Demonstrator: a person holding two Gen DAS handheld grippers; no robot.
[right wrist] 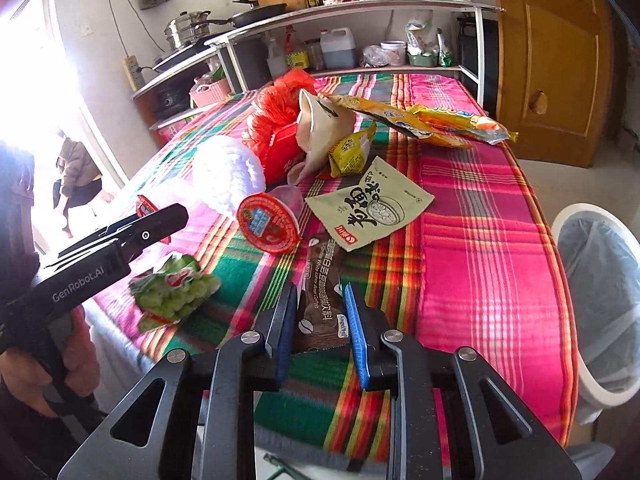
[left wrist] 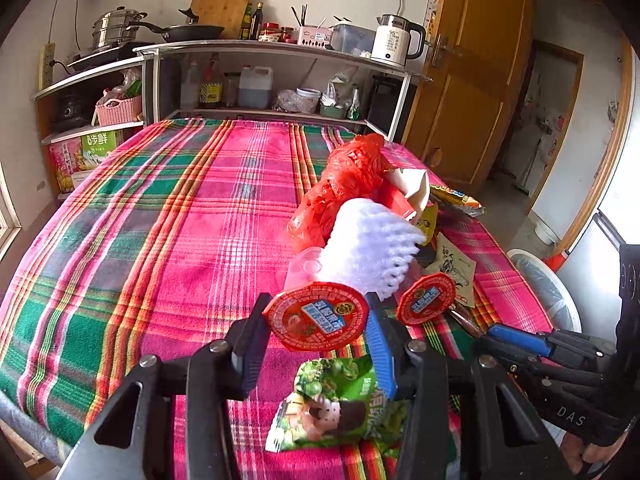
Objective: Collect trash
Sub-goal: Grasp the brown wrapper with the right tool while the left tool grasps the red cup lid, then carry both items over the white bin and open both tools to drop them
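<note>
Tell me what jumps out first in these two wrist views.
The loud pink, green and red plaid tablecloth fills both views, with a heap of litter at its right side topped by a crumpled red plastic bag. Up close, the left tongs clamp a red-lidded jelly cup, and the right tongs grip a brown coffee sachet. A white lined bin waits beside the table.

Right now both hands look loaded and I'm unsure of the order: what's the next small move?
Probably swing the right gripper toward the white bin beside the table. Its fingers clamp the brown coffee wrapper, and the left gripper already grips a red-lidded cup.
</note>
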